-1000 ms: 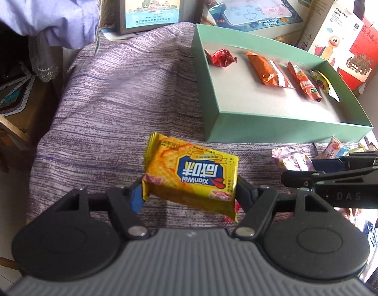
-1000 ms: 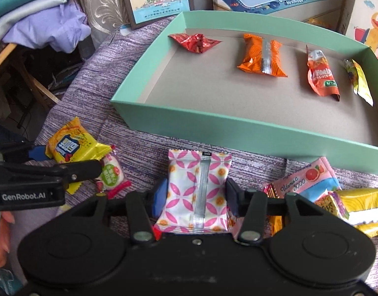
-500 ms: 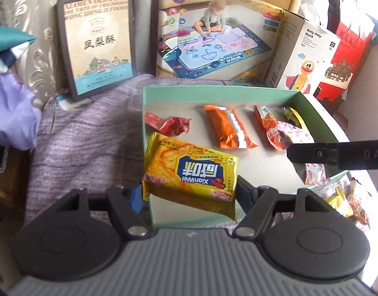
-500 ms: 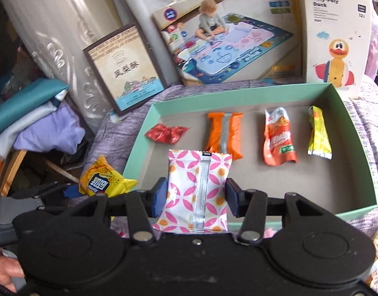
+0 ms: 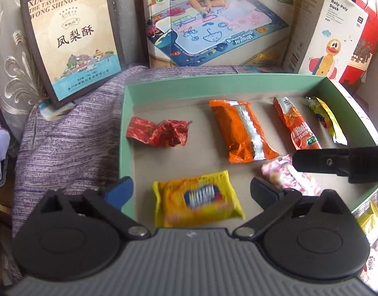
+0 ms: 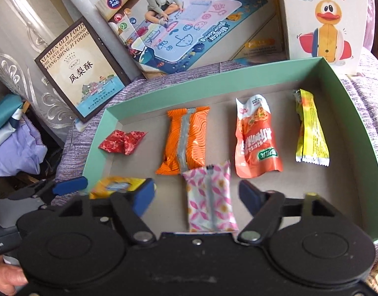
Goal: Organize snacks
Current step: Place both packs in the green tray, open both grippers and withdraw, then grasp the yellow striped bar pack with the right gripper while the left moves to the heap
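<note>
A green tray (image 5: 125, 128) lies on purple cloth. It holds a red wrapper (image 5: 159, 133), an orange packet (image 5: 240, 133), an orange-red sachet (image 5: 296, 125) and a yellow stick (image 5: 325, 118). My left gripper (image 5: 191, 188) hangs over the tray's near left corner with its jaws opening. The yellow cracker packet (image 5: 196, 204) sits blurred between them, and neither pad touches it. My right gripper (image 6: 197, 192) is also opening over the tray's near side. The pink patterned packet (image 6: 210, 197) lies loose between its fingers, below the orange packet (image 6: 185, 140).
Three boxes stand behind the tray: a brown-framed pastry box (image 5: 73, 37), a doodle-mat box (image 5: 213, 24) and a duck toy box (image 5: 329, 37). More loose snacks (image 5: 369, 224) lie on the cloth (image 5: 65, 148) outside the tray's near right. A person's hand (image 6: 6, 273) holds the left gripper.
Both grippers carried their packets from the cloth to over the tray. Their jaws then spread, and the yellow and pink packets came free inside the tray.
</note>
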Tool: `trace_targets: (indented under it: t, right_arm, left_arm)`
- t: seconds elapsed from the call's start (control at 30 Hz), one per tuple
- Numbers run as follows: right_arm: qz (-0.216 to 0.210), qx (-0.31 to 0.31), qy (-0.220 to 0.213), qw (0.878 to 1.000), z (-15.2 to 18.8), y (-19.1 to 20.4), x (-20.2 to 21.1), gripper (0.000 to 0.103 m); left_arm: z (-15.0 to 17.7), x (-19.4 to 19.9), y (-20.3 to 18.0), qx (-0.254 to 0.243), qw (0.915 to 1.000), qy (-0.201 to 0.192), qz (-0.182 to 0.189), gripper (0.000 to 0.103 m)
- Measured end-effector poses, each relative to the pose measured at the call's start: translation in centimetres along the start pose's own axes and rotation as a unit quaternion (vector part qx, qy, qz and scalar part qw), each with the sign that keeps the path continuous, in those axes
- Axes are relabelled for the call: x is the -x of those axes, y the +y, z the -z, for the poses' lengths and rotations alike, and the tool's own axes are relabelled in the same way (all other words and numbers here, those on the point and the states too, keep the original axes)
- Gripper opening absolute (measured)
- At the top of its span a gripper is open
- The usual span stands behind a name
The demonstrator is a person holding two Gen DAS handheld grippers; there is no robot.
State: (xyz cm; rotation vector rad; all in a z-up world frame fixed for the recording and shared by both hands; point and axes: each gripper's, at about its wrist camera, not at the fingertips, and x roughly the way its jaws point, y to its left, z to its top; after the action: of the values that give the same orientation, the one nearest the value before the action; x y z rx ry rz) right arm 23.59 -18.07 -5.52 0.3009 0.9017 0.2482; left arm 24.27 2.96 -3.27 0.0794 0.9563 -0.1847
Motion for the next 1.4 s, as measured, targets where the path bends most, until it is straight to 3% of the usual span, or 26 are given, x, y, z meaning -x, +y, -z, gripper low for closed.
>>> trace_targets:
  t: [0.1,0.3,0.57,0.93,1.2,1.4]
  right_arm:
    - [-0.006,0.005,-0.007,1.0,0.2,0.1,0.8,0.103]
    - [-0.018,0.004,-0.003,1.0,1.5,0.1,3.2,0.103]
    - [-0.015,-0.005,-0.01,1.0,4.6,-0.7,7.5,0.103]
    - [0.002,-0.026,-0.003,1.0,10.2,-3.6,11.4,0.103]
    - [0.01,-0.062,-0.003,0.998,12.7,-6.6,13.0,0.103]
    - [0.017,-0.08,0.006,0.997,15.0,-8.5,13.8,0.103]
  left_arm:
    - [0.1,0.6,0.2,0.011,0.9999,0.004,0.006,0.103]
    - [1.5,2.8,-0.4,0.015,0.9997,0.001,0.018,0.103]
    - [5.1,6.3,-2.6,-0.016,0.999,0.005,0.04,0.103]
    - [11.0,8.2,-6.9,-0.061,0.9957,0.033,0.061,0.103]
    - [12.9,8.5,-10.3,-0.092,0.9918,0.047,0.075,0.103]
    - [13.9,8.9,-12.8,-0.137,0.9868,0.029,0.08,0.103]
